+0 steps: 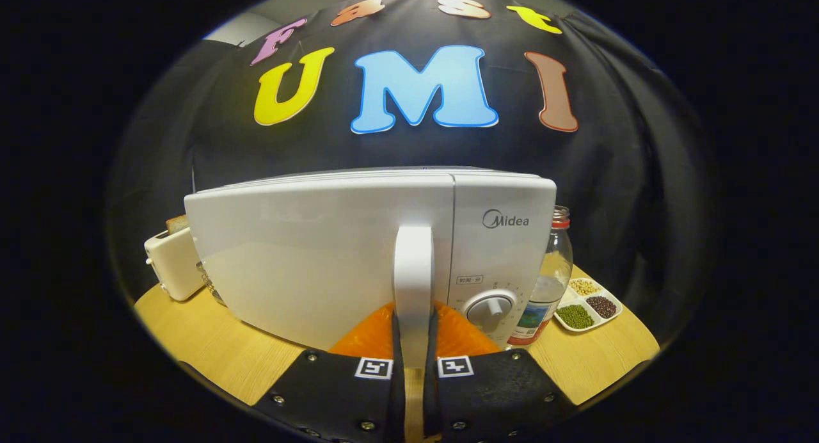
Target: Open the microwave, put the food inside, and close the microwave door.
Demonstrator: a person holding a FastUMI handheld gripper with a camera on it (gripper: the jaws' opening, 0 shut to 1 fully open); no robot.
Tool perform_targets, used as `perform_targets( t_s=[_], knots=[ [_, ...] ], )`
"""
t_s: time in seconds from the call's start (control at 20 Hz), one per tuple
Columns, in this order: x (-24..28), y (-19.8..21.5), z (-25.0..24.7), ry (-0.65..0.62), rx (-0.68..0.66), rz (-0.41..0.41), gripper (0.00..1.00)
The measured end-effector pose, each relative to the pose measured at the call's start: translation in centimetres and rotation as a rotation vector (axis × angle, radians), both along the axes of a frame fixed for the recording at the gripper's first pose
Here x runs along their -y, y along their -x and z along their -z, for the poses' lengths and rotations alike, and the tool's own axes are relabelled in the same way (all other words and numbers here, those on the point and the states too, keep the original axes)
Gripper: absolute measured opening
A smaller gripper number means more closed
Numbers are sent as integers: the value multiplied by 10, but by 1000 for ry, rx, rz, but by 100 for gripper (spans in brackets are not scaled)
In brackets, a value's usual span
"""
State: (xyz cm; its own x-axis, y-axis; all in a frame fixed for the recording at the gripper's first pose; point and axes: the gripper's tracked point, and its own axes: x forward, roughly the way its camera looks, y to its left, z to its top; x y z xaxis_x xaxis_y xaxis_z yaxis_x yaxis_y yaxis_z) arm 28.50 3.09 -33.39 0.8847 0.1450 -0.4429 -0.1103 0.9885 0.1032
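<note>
We see a wooden table (211, 347) with a big white microwave (333, 251) standing on it. Its door (307, 257) looks shut, flat against the front. A tall white handle (414, 276) runs up and down on the door, just beside the panel with a round knob (489, 310).

Our gripper (414, 340) comes in low and points straight at the microwave, level with the table. Its jaws are closed in close on the lower part of the handle, one on each side, and both look pressed against it. So the jaws are only a little bit open, just as wide as the handle.

To the left of the microwave sits a cream toaster (174, 264) with a slice of bread (177, 223) sticking out of the top. To the right stands a clear bottle (549, 276) with a red cap, touching or nearly touching the microwave's side. Beyond the bottle lies a small white tray (585, 304) with little parts. They hold green, dark and pale beans.
</note>
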Motion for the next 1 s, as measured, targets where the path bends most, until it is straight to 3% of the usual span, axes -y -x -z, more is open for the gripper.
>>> perform_targets(
  t_s=[0.6,0.75,1.0],
  knots=[
    [0,5,-1,62,-7,32,11],
    [-4,39,-9,150,55,0,6],
    [-17,80,-14,102,19,-6,6]
  ],
)
